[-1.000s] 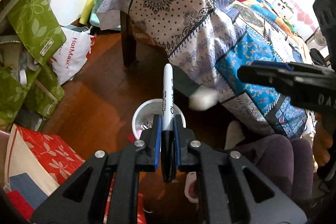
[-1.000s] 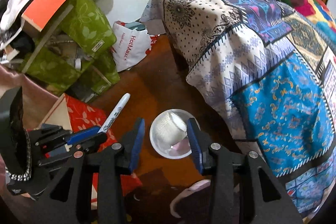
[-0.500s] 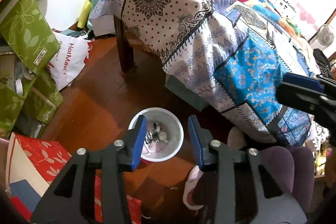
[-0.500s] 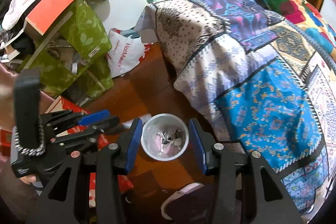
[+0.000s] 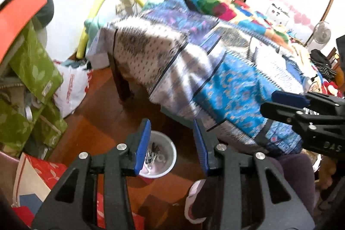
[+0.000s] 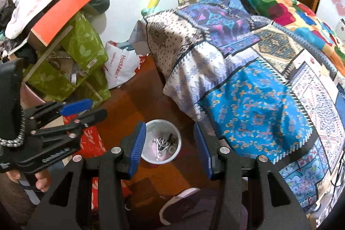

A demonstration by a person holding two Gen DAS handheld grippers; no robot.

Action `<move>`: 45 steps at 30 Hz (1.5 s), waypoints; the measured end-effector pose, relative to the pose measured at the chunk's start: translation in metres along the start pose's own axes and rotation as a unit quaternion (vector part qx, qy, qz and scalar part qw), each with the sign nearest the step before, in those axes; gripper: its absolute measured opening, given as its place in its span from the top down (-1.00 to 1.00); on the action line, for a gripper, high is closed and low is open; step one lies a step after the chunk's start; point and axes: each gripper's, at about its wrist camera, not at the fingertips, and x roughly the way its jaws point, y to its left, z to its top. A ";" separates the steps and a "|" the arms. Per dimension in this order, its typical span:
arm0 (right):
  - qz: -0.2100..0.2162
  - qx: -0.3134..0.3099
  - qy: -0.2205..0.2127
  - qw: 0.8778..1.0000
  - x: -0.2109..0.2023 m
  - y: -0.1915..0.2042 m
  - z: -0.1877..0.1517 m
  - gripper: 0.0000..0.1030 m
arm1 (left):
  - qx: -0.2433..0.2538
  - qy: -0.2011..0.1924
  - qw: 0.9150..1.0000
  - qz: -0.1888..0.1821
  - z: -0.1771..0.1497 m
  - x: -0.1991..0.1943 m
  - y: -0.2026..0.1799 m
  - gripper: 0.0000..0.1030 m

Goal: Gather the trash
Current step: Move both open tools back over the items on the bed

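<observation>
A small white bin (image 5: 175,154) (image 6: 160,121) stands on the wooden floor by the bed, with white cords and a dark pen-like piece (image 6: 170,137) among the trash inside. My left gripper (image 5: 171,124) (image 6: 97,107) hangs above it, open, with nothing between its blue pads. My right gripper (image 6: 170,125) (image 5: 268,102) hovers over the bin too, open and empty, to the right of the left one. Neither touches the bin.
A bed with a patterned quilt (image 6: 248,87) overhangs the floor to the right of the bin. Green boxes (image 6: 84,51), a white shopping bag (image 6: 123,70) and a red patterned bag (image 5: 43,174) crowd the left. A person's slippered foot (image 6: 179,197) rests near the bin.
The left gripper let go of the black-and-white marker and now stands open and empty. Both grippers have risen from the bin, which now looks smaller.
</observation>
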 end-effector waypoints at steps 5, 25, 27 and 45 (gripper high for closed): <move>-0.008 0.010 -0.034 0.999 -0.031 -0.016 -0.002 0.17 | 0.019 -0.035 0.999 -0.012 0.016 -0.026 -0.030 0.24; -0.109 0.078 -0.157 0.978 -0.143 -0.142 -0.011 -0.34 | 0.084 -0.119 0.988 -0.057 0.090 -0.031 -0.176 -0.63; -0.119 0.087 -0.159 0.976 -0.147 -0.159 -0.011 -0.34 | 0.091 -0.114 0.987 -0.062 0.099 -0.019 -0.189 -0.63; -0.155 0.232 -0.137 0.950 -0.113 -0.326 -0.005 -0.34 | 0.127 -0.069 0.983 -0.115 0.170 0.123 -0.265 -0.63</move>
